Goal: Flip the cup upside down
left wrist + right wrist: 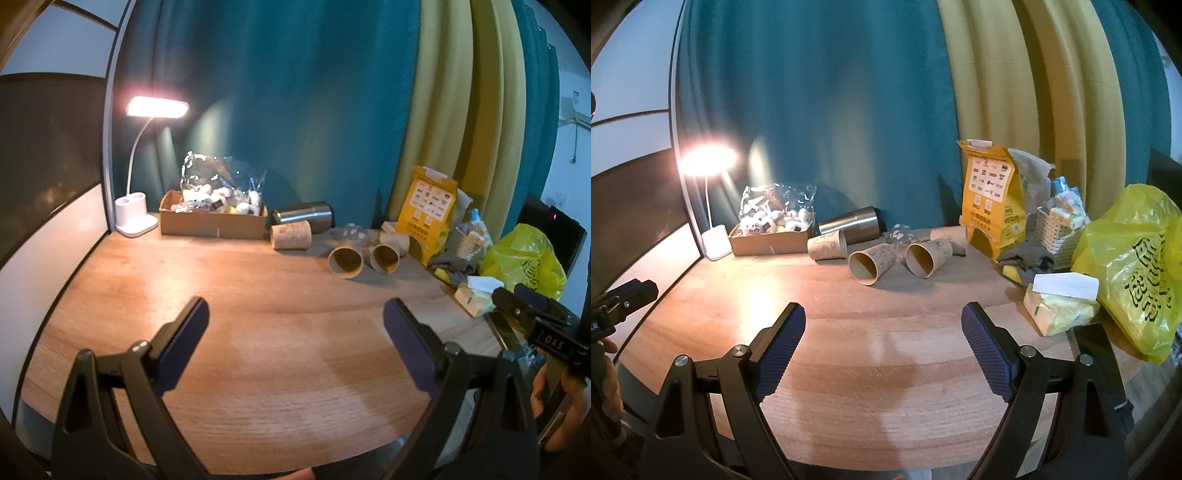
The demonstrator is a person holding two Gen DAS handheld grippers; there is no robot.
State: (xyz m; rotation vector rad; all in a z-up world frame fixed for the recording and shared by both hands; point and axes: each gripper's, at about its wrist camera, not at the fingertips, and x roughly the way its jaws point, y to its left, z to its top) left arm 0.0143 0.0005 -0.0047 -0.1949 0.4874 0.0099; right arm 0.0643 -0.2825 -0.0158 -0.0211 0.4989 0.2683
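1. Cups: several paper cups lie on their sides at the far side of the table (849, 350), in front of the teal curtain (812, 110). Two have open mouths facing the grippers: the left cup (868, 264) and the right cup (925, 258). A third cup (827, 245) lies crosswise further left, just in front of the steel tumbler (853, 221).
2. Direction: both mouth-on cups sit ahead of the right gripper (882, 339), slightly up-centre in its view; well apart, no contact.
3. Axis: their long axes run roughly front to back, rims toward us, bases toward the curtain.
4. Nearer hand: my read is the right. In the left wrist view the same pair (364, 260) sits ahead and off to the right of the left gripper (295, 332).
5. Pose: both grippers hover low over the bare near half of the table, pointing forward, jaws spread wide, nothing held.
6. Clutter on the right: tissue pack (1060, 310) and yellow bag (1130, 266), clear of the approach line.
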